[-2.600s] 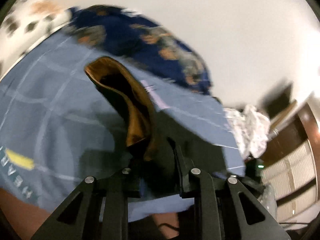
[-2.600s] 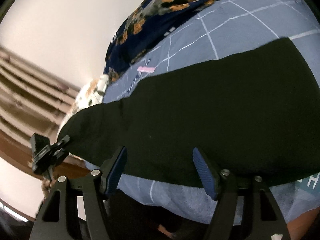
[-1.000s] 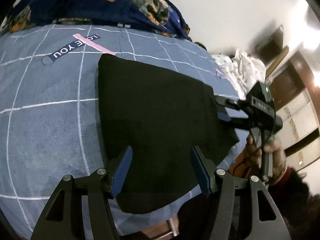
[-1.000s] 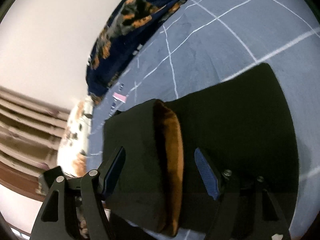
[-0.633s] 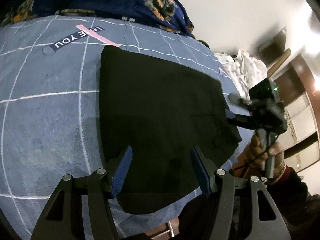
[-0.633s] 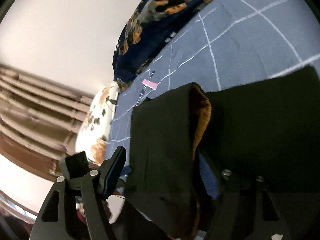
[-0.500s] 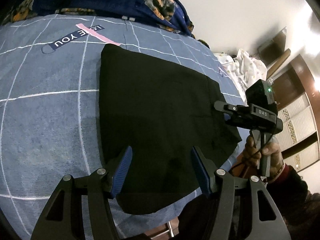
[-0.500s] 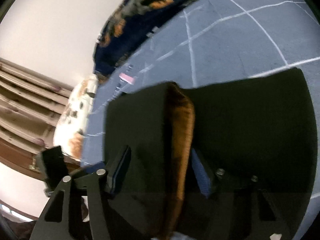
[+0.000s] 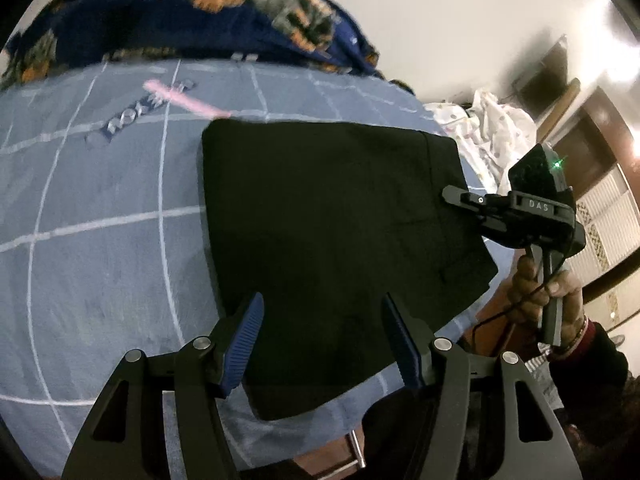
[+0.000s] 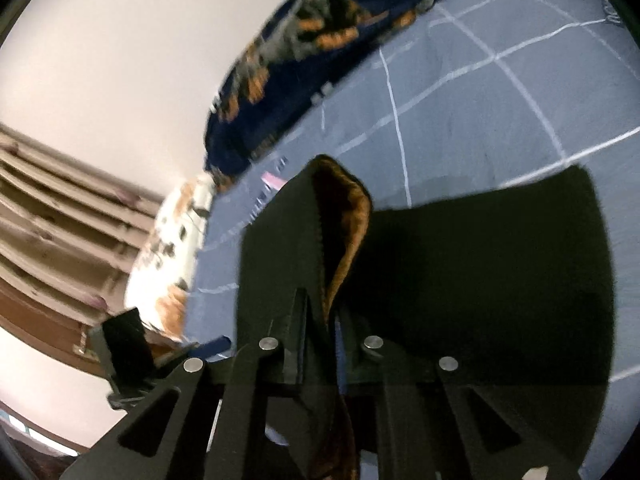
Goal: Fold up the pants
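Note:
The black pants (image 9: 328, 232) lie folded on the blue checked bedsheet (image 9: 100, 240). My left gripper (image 9: 324, 340) is open and empty, hovering over the near edge of the pants. My right gripper (image 10: 320, 336) is shut on the pants' right end, where black cloth with a brown lining (image 10: 348, 224) is lifted between the fingers. The rest of the pants (image 10: 500, 264) lie flat to the right. In the left wrist view the right gripper (image 9: 460, 196) sits at the pants' right edge, held by a hand (image 9: 548, 292).
A dark blue floral blanket (image 9: 180, 24) lies along the far side of the bed, also in the right wrist view (image 10: 320, 52). A white patterned cloth (image 9: 492, 128) lies beyond the right end. Wooden cabinets (image 9: 600, 208) stand at the right. The bed's near edge (image 9: 320, 452) is close.
My right gripper has shut on the pants' end and lifted it. My left gripper stayed open and shifted slightly over the near edge.

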`<state>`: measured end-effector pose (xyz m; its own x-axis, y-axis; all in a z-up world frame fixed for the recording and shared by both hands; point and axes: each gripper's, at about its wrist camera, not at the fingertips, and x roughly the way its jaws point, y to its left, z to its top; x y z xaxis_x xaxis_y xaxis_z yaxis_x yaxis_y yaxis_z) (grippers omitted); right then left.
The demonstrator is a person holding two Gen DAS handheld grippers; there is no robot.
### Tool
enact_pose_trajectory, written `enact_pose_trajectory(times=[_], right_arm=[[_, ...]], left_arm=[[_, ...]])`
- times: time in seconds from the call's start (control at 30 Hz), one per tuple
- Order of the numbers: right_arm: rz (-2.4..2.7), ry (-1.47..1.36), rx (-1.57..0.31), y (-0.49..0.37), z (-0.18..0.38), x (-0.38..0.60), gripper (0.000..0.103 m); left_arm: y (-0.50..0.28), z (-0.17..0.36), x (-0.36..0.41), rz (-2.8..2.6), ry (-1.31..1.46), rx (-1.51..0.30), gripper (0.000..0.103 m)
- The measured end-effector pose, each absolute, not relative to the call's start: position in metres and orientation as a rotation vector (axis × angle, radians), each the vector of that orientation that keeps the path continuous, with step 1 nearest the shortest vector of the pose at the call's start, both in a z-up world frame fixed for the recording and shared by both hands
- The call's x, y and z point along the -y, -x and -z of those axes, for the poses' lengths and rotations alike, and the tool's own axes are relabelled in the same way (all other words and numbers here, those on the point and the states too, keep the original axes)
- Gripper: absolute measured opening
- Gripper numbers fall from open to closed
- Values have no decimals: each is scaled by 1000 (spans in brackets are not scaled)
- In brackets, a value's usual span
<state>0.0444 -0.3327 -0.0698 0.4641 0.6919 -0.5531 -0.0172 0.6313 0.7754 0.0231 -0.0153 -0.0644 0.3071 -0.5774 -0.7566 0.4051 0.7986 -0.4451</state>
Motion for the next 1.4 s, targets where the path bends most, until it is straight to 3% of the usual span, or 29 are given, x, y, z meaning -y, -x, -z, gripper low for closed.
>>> enact_pose_trajectory(times=[0.17,0.4,1.0,1.1,1.4], right_arm=[[-457,-782,-963,-37,54,358,9],[-332,-882,-946,-25,78,420,9],[-286,-1019,-993,-17,121,437,10],[-287,-1046,-981,-15,119,440,14],[-305,-1129,-859,54,66,456,15]], left_arm=[[-25,52,32,687,142,-1058,67],[-32,76,51,680,128,-1124,68],[-41,95,53,628,133,-1174,68],[-41,97,55,635,128,-1176,68],[-41,94,55,653,128,-1163,68]])
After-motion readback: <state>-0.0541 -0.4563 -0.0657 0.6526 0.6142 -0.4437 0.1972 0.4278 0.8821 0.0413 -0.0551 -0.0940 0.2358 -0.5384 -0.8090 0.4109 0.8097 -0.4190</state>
